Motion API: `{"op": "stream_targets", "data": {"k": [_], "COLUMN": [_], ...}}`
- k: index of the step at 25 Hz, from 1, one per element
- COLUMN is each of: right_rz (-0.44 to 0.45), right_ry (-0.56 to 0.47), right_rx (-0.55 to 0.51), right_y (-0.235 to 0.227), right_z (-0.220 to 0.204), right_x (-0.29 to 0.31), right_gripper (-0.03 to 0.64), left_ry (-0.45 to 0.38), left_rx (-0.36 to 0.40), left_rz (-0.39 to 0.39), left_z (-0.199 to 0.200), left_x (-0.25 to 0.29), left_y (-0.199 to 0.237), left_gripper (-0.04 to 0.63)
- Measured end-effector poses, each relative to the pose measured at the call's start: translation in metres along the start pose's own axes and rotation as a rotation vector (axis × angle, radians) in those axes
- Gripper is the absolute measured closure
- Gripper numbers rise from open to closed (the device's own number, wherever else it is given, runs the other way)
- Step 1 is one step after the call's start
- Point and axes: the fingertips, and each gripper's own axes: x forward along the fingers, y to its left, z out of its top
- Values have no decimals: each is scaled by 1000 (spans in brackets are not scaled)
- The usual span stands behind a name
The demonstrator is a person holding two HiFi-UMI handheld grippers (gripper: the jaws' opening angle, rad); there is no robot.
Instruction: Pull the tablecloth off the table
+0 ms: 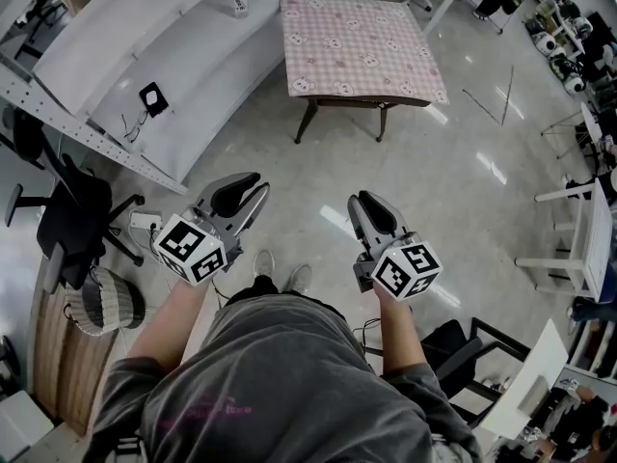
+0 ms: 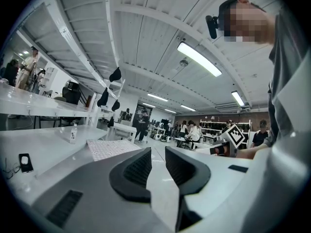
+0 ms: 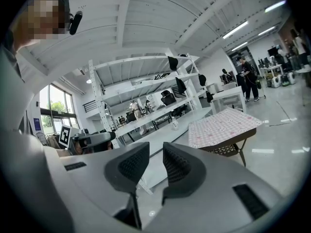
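My left gripper (image 1: 253, 191) and right gripper (image 1: 361, 204) sit slightly apart, empty; tablecloth (image 1: 362, 44) looks light and floppy, I'd pinch its near hem.

Grey T-shirt (image 1: 289, 384); grey left claw (image 1: 256, 185), right claw (image 1: 359, 203)
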Motion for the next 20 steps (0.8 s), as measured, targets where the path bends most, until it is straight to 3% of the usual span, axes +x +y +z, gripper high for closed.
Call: {"op": "stream_targets", "data": {"k": [20], "right_rz": [-7], "right_ry": [1], "right_rx": [-7], "right_y": [0], "right_z": [-3], "right_x": [-11], "right_gripper": [492], "left_ry": [10], "left_rx": [-4], "left_rz": [2], "left_z": [-7], "left_x": [-1], "left_y": [-6], "left_gripper": [456]}}
